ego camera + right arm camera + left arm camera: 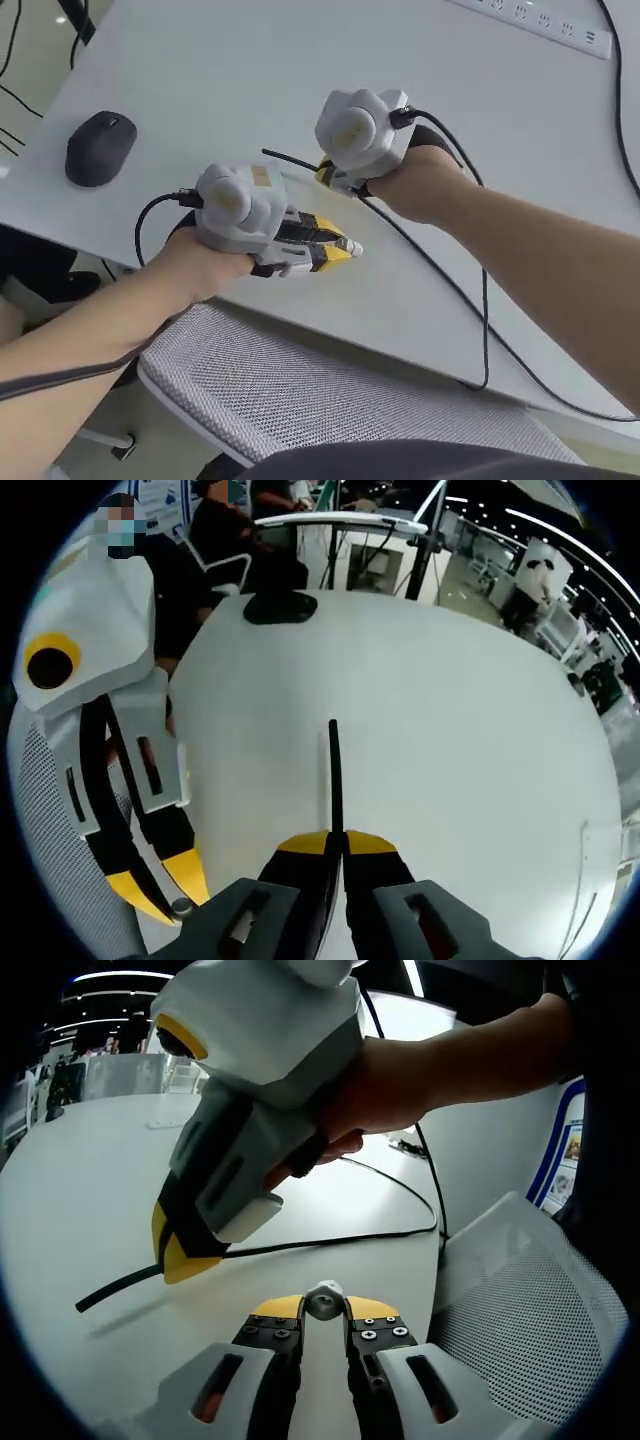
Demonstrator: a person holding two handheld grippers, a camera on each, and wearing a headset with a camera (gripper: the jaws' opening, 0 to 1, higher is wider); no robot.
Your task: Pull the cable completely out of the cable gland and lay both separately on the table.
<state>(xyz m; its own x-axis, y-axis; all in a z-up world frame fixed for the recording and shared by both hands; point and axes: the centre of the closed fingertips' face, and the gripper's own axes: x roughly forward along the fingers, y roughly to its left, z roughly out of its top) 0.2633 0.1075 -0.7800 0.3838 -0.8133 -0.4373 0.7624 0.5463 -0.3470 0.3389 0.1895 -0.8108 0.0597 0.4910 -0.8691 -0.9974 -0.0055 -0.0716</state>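
My left gripper [323, 1312] is shut on a small grey-white cable gland [323, 1300], held just above the white table [250, 70] near its front edge. The gland also shows at that gripper's yellow tips [356, 248] in the head view. My right gripper [335, 842] is shut on a thin black cable [332, 770], whose free end sticks straight out past the jaws. In the left gripper view the right gripper [180, 1260] holds the cable [330, 1242] behind and above the gland, with a gap between them. The rest of the cable [440, 275] trails off the table's edge.
A black mouse [100, 148] lies at the table's left. A white power strip [540, 22] runs along the far right. A grey mesh chair [350, 395] stands under the front edge. People sit at desks beyond the table in the right gripper view.
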